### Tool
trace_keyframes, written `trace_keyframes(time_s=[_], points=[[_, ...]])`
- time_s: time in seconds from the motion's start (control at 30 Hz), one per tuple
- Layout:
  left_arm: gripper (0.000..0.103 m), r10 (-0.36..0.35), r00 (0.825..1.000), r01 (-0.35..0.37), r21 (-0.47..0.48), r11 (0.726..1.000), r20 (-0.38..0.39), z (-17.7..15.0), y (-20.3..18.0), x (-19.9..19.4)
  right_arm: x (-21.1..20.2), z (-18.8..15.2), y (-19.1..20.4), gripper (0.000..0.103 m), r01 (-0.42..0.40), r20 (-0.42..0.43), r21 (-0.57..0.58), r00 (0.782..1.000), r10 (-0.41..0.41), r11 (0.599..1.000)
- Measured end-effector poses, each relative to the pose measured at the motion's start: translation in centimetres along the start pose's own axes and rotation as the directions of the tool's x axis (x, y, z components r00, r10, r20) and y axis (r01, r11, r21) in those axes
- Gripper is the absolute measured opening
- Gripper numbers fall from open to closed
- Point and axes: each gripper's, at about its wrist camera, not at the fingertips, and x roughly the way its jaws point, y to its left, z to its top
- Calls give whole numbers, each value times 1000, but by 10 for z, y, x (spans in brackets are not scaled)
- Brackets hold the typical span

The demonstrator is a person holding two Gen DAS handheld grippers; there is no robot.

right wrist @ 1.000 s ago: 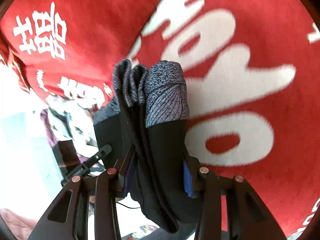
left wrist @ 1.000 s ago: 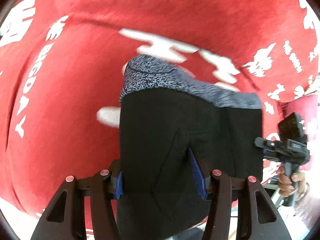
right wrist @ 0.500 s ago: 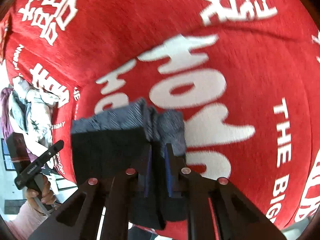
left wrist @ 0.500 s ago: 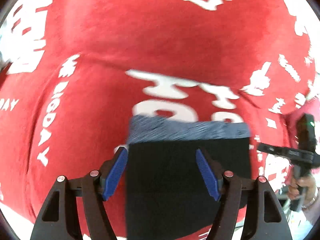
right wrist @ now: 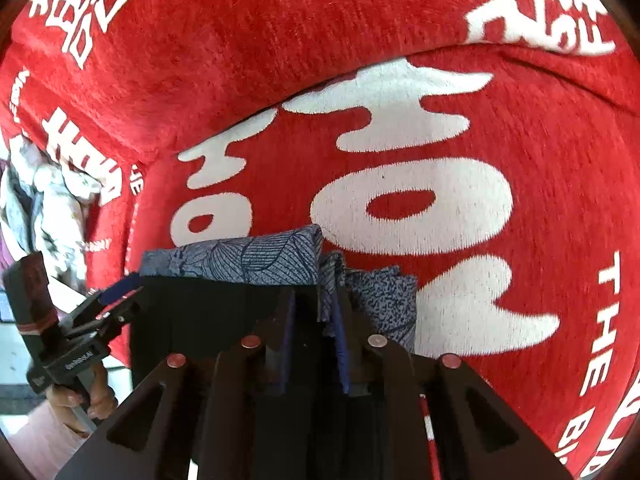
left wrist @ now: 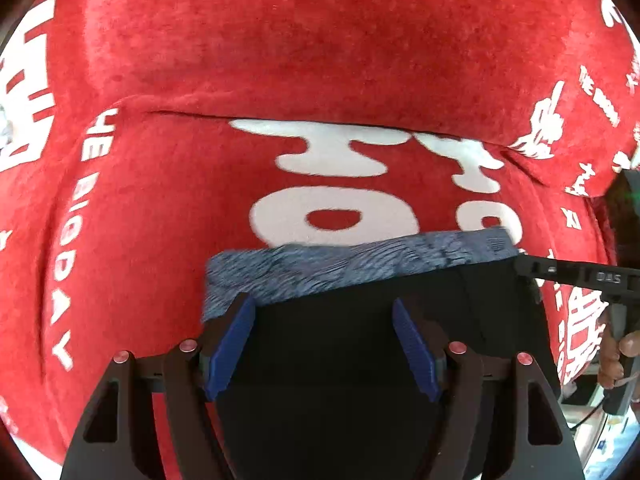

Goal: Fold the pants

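Black pants (left wrist: 360,368) with a blue-grey patterned waistband (left wrist: 344,268) lie folded on the red cover (left wrist: 320,60). My left gripper (left wrist: 322,312) hangs over them, open, its blue pads (left wrist: 234,340) wide apart and clear of the cloth. In the right wrist view the pants (right wrist: 208,316) sit at bottom centre, waistband (right wrist: 248,260) on the far side. My right gripper (right wrist: 314,320) pinches a bunched fold at their right edge, and its narrow jaws are opening with cloth between them. Each view catches the other tool: the right gripper (left wrist: 576,276) and the left gripper (right wrist: 100,312).
The red plush cover (right wrist: 280,40) with large white lettering spans a seat and backrest. A heap of pale clothes (right wrist: 52,200) lies off its left end. A person's hand (right wrist: 80,400) grips the left tool's handle.
The left gripper let go of the hanging pants, which now lie flat on the red cover. The right jaws narrowed onto the fold at the waistband's right edge, then spread slightly.
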Motion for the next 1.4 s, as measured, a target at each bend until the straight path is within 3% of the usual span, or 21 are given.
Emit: trace_keyframes(time_s=[0.03,0.1,0.17,0.27,0.37,0.47,0.53,0.57,0.67,0.77,0.9,1.13,1.4], points=[[73,7,1000,-7,-13,1000,-3,-4,3,-8,-4,-2,0,26,-6,2,4,1000,6,1000],[73,-9,1000,9,-46,999,-2,-15,9,-22,-18,-15,-5,44,-21,-14,12,1000,21,1000],[73,1,1000,-2,-62,998,-26,-31,14,-31,-29,-30,-10,54,-62,-21,29,998,63,998],[73,33,997,-38,-69,997,-70,-56,19,-37,-43,-67,-21,54,-137,-60,83,988,142,987],[73,5,992,-20,-117,993,-125,-77,28,-31,-39,-99,-29,54,-161,-112,134,978,176,978],[73,-24,991,4,-150,989,-128,-85,30,-28,-28,-115,-33,54,-166,-127,162,974,187,973],[73,-30,991,10,-151,988,-131,-84,29,-27,-23,-112,-31,37,-187,-115,167,971,207,968],[73,-32,991,13,-142,990,-132,-84,26,-28,-20,-109,-29,21,-189,-127,167,969,211,968],[73,-12,990,2,-71,997,-143,-85,13,-31,-25,-105,-18,14,-149,-153,84,975,160,985],[74,15,990,-20,-31,999,-140,-88,2,-32,-30,-109,-9,11,-103,-168,27,980,106,994],[79,3,990,-16,-87,996,-144,-84,6,-30,-13,-123,-9,6,-5,-200,-21,980,1,1000],[79,13,990,-27,-99,995,-142,-82,6,-34,-18,-137,-5,6,34,-217,-27,975,-39,999],[79,71,984,-84,-73,994,-166,-79,-3,-37,-43,-113,23,8,55,-79,-50,995,-58,997]])
